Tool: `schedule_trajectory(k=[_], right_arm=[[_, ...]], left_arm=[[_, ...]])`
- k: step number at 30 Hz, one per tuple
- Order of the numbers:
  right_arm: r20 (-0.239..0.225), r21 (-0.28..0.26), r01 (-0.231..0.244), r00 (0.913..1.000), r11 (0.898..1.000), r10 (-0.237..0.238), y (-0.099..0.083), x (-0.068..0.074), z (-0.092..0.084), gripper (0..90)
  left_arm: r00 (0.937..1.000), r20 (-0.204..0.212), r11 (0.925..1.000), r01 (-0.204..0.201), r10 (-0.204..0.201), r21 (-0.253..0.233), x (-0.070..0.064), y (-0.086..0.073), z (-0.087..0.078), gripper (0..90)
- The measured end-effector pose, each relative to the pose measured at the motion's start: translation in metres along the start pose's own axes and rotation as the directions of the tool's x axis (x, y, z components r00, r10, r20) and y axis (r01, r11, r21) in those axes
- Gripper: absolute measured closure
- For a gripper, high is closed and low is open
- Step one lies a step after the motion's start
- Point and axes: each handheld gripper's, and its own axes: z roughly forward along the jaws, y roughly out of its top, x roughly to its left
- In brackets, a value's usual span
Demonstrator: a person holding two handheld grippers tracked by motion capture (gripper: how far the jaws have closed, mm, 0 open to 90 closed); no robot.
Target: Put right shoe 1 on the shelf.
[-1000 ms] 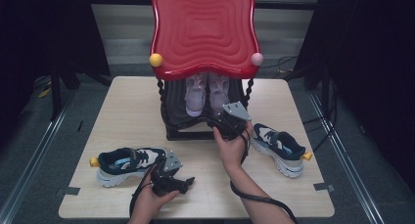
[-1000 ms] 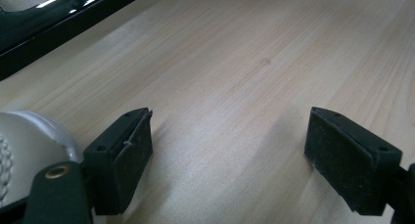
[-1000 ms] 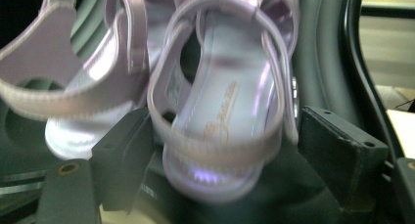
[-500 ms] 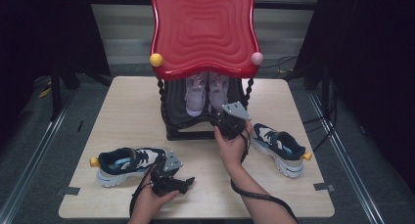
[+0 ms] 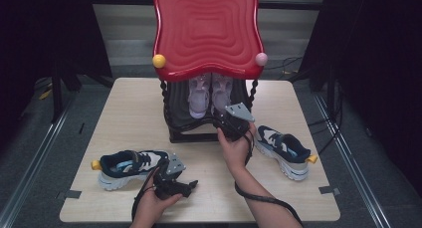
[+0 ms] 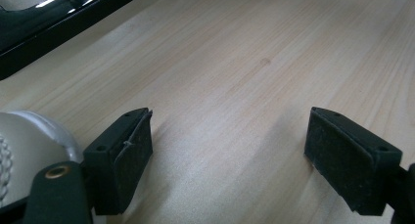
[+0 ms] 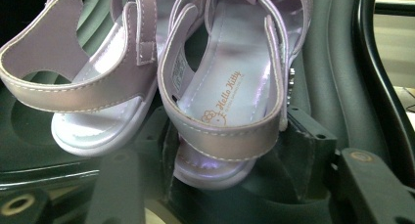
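A pair of lilac sandals stands in the black lower shelf (image 5: 181, 133) under the red wavy top (image 5: 206, 34). My right gripper (image 5: 226, 123) reaches into that shelf. In the right gripper view its jaws have just been closing, and the gripper (image 7: 235, 150) is now shut on the heel of the right sandal (image 7: 230, 87), a pad (image 7: 306, 150) pressed to each side. The left sandal (image 7: 93, 87) stands beside it, untouched. My left gripper (image 5: 191, 184) lies low over the table near the front edge. It (image 6: 230, 145) is open with bare wood between its pads.
A navy sneaker (image 5: 127, 166) lies front left, right beside the left gripper, its grey toe (image 6: 29, 141) at that view's edge. A second navy sneaker (image 5: 283, 148) lies at the right. The shelf's black base (image 6: 49, 13) runs ahead of the left gripper.
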Motion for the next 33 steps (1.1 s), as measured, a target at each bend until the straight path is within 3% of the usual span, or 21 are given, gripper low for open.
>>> schedule_trajectory(k=[4, 12, 17, 22, 26, 31, 33], right_arm=[[-0.017, 0.009, 0.007, 0.9998, 1.000, -0.007, 0.000, -0.004, -0.001, 34.7], [-0.108, 0.027, 0.035, 0.9936, 0.999, -0.032, -0.005, -0.011, -0.018, 26.1], [-0.178, 0.046, 0.058, 0.9828, 0.997, -0.049, -0.010, -0.017, -0.033, 21.9], [-0.245, 0.079, 0.049, 0.9691, 0.996, -0.028, -0.018, -0.022, -0.046, 18.2], [-0.306, 0.107, 0.063, 0.9516, 0.992, -0.028, -0.025, -0.025, -0.054, 14.5], [-0.339, 0.148, 0.079, 0.9406, 0.986, -0.024, -0.037, -0.031, -0.060, 14.2], [-0.338, 0.159, 0.086, 0.9408, 0.983, -0.028, -0.041, -0.034, -0.061, 14.3]], left_arm=[[1.0000, 0.000, 1.0000, 0.000, 0.000, 0.000, 0.000, 0.000, 0.000, 17.5], [1.0000, 0.001, 1.0000, -0.001, 0.001, 0.001, 0.000, 0.000, 0.000, 17.5], [1.0000, 0.000, 1.0000, -0.001, 0.001, 0.002, 0.000, 0.000, 0.000, 17.5], [1.0000, 0.000, 1.0000, -0.005, 0.005, 0.002, 0.000, 0.000, 0.000, 17.5], [1.0000, -0.001, 1.0000, -0.003, 0.003, 0.000, 0.000, 0.000, 0.000, 17.5], [1.0000, 0.000, 1.0000, -0.006, 0.006, 0.001, 0.000, 0.000, 0.000, 17.5], [1.0000, 0.000, 1.0000, -0.007, 0.007, 0.001, 0.000, 0.000, 0.000, 17.5]])
